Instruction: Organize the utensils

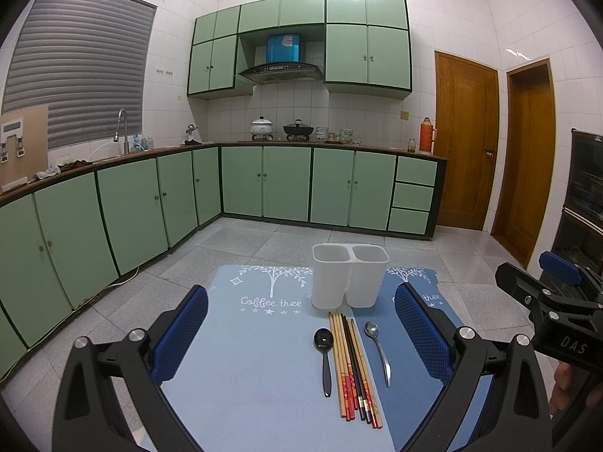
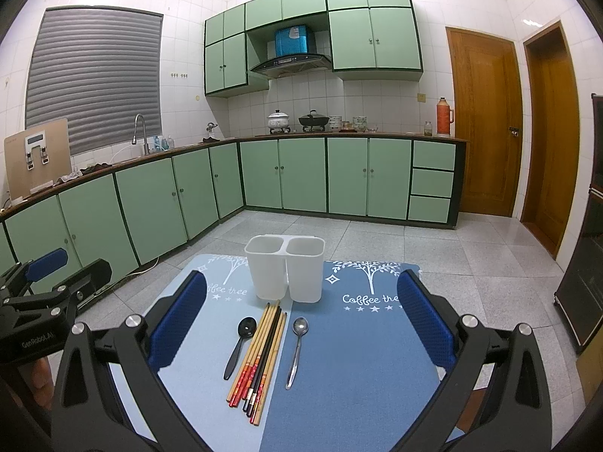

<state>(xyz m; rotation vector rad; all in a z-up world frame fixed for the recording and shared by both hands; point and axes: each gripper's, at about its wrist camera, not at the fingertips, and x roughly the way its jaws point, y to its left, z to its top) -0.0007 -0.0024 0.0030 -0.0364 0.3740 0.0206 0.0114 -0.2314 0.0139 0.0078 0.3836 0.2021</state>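
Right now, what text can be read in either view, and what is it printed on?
"Coffee tree": blue placemat with white tree prints.
"DAS": black body of the right gripper.
"GenRobot.AI": black body of the left gripper.
White panel on the leaning wooden board: too small to read.

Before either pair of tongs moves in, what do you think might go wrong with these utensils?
1. The chopsticks lie bunched and touching, so gripping one may drag or scatter its neighbours.
2. The black spoon and metal spoon lie flat on the mat, hard to get under.
3. The empty white holder looks light; a nudge might tip it.
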